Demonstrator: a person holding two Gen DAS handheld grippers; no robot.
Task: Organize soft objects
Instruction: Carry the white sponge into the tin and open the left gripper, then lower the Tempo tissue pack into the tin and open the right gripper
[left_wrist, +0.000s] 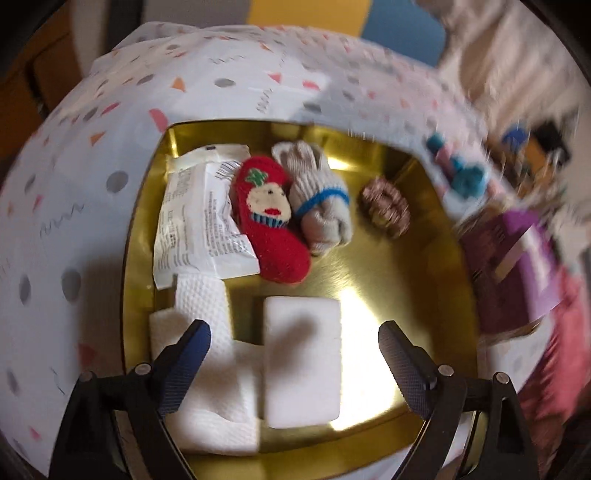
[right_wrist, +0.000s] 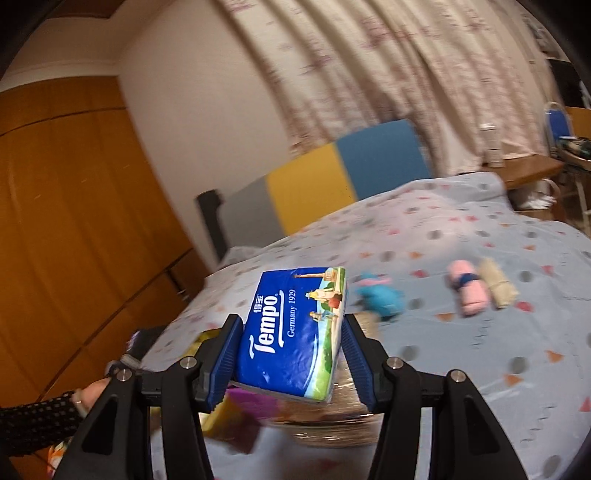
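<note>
Looking down into the gold tin sitting on the confetti-print bed cover. Going left to right inside that tin: white wipes packet against the left wall, folded paper towel just below it, red Christmas stocking overlapping the packet's right edge, grey rolled socks touching the stocking, white foam block near the front, brown scrunchie sitting apart toward the right wall. Left hand-held gripper hanging released over the block, fingers spread wide, nothing pinched. Right hand-held gripper clenching a blue Tempo tissue pack, lifted off the bed. Beyond it on the cover: blue plush, pink towel roll, beige roll touching the pink one.
</note>
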